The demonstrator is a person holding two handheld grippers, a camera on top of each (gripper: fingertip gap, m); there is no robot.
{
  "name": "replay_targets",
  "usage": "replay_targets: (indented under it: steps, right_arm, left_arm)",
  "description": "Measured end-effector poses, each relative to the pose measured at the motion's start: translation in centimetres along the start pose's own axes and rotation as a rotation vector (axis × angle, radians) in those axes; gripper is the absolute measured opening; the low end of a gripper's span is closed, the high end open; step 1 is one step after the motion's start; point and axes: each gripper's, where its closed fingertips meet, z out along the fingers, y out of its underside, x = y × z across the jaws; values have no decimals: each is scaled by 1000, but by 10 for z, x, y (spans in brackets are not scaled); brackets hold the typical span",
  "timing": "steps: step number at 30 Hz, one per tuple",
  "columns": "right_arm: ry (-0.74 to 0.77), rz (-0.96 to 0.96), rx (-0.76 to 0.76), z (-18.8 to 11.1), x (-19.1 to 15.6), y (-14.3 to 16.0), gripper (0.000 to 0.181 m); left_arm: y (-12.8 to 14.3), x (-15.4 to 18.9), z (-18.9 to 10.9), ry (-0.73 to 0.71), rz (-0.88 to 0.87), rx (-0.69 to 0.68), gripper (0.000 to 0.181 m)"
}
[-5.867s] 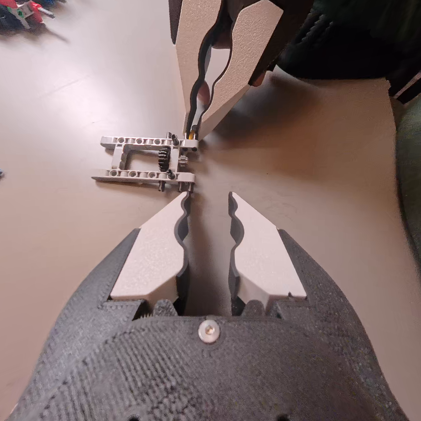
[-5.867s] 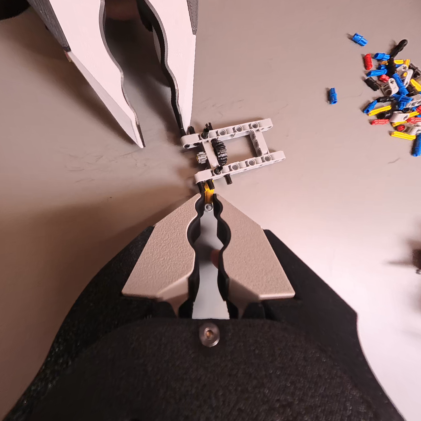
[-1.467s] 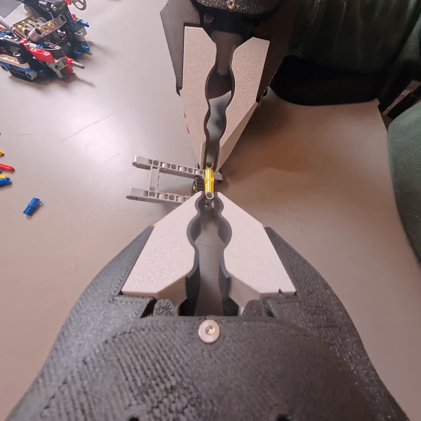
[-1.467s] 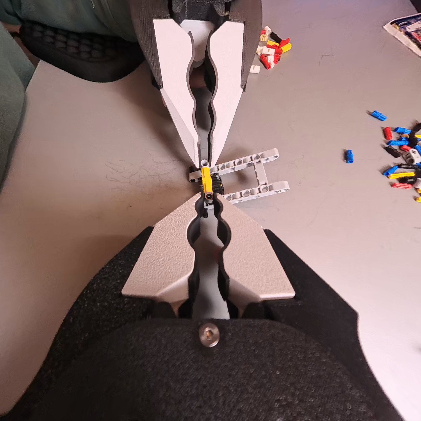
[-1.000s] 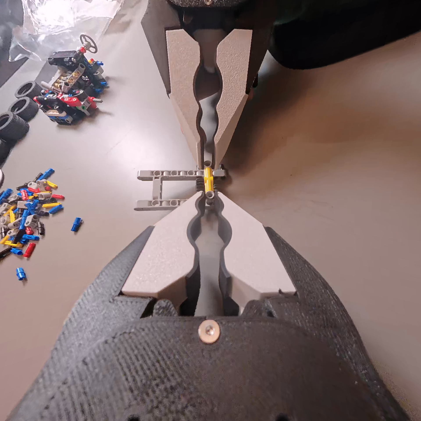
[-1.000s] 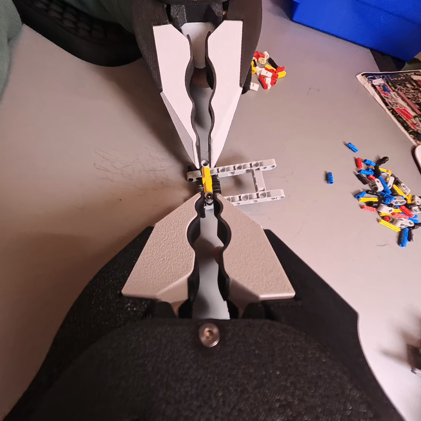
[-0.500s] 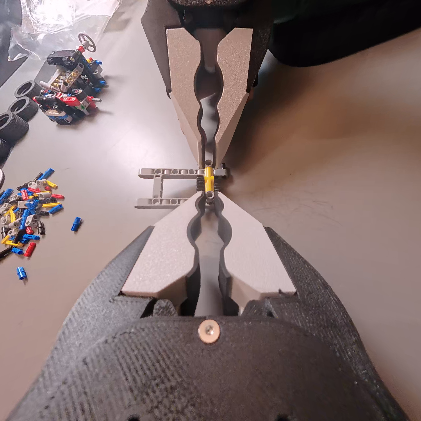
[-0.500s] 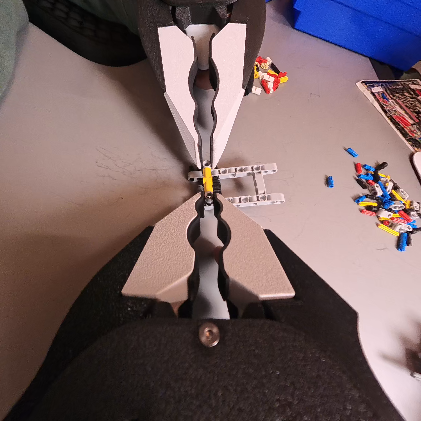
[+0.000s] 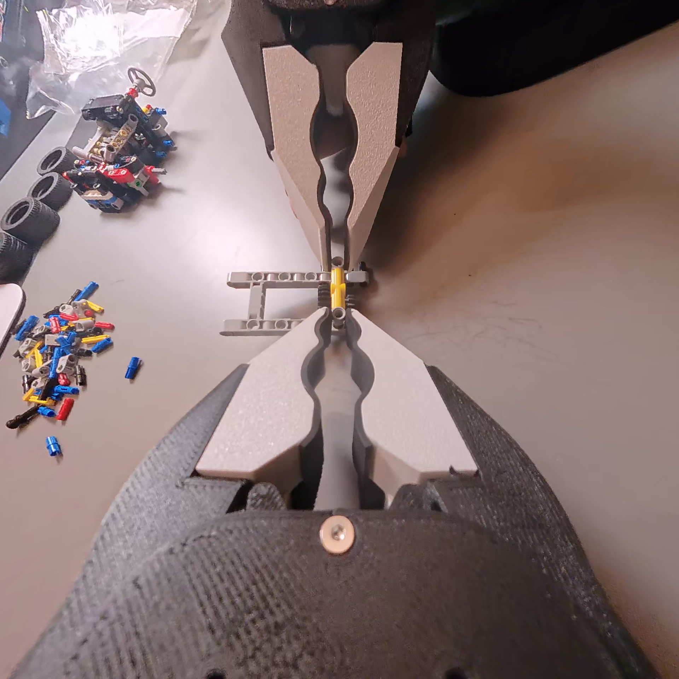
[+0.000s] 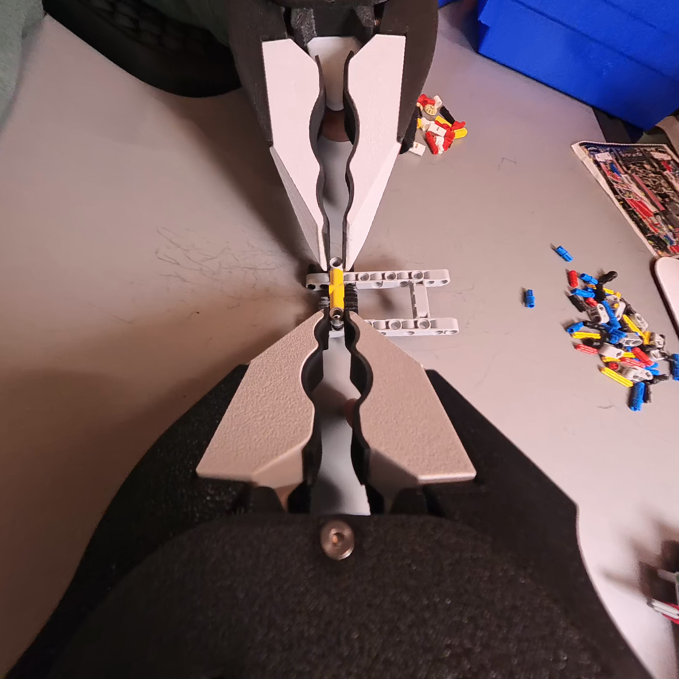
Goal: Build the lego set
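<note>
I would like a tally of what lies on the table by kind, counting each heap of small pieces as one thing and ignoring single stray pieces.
Grey beam frame with a yellow axle: 1
Partly built model car: 1
Loose black rubber tyres: 4 in view
Heaps of small coloured pieces: 2
Printed instruction booklet: 1
Clear plastic bag: 1
Total: 10

Right hand-held gripper (image 10: 337, 323), grey fingers on a black body, is closed on the near end of a short yellow plastic axle piece (image 10: 336, 292) with grey pin ends. Left hand-held gripper (image 10: 336, 262), white fingers, reaches in opposite and pinches the far end. The axle sits at the left end of a light grey ladder-shaped beam frame (image 10: 400, 301) on the pale grey worktop (image 10: 147, 257), beside a black gear (image 10: 352, 295). Right of the frame: a heap of small blue, red, yellow and black pieces (image 10: 621, 349). Beyond the frame: a smaller red-and-white heap (image 10: 439, 126).
</note>
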Motion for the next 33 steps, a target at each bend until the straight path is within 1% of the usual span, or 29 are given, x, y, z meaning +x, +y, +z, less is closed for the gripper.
replay_targets:
  steps: [1, 6, 9, 14, 16, 19, 26, 30, 33]
  right_arm:
    - [3, -7, -1, 0, 0, 0, 6]
    - [13, -16, 1, 0, 0, 1, 6]
    - [24, -15, -4, 1, 0, 1, 6]
    - [32, -2, -15, 1, 0, 2, 6]
    - [24, 18, -22, 1, 0, 2, 6]
    - [4, 47, -48, 1, 1, 4, 7]
    - [-19, 39, -96, 2, 0, 6, 7]
    - [12, 25, -101, 1, 1, 5, 6]
    - [20, -3, -122, -3, -1, 3, 19]
  left_arm:
    - [0, 0, 0, -1, 2, 2, 5]
    - [1, 0, 0, -3, 9, 4, 6]
    - [5, 0, 2, -12, 19, -29, 6]
    - [5, 0, 3, -17, -23, -44, 6]
    - [5, 0, 3, 3, -70, -63, 6]
    - [6, -1, 4, -10, -72, -101, 6]
    - [7, -1, 4, 28, -157, -164, 6]
    - [7, -2, 5, 15, -136, -193, 6]
    - [9, -3, 5, 10, -134, -210, 6]
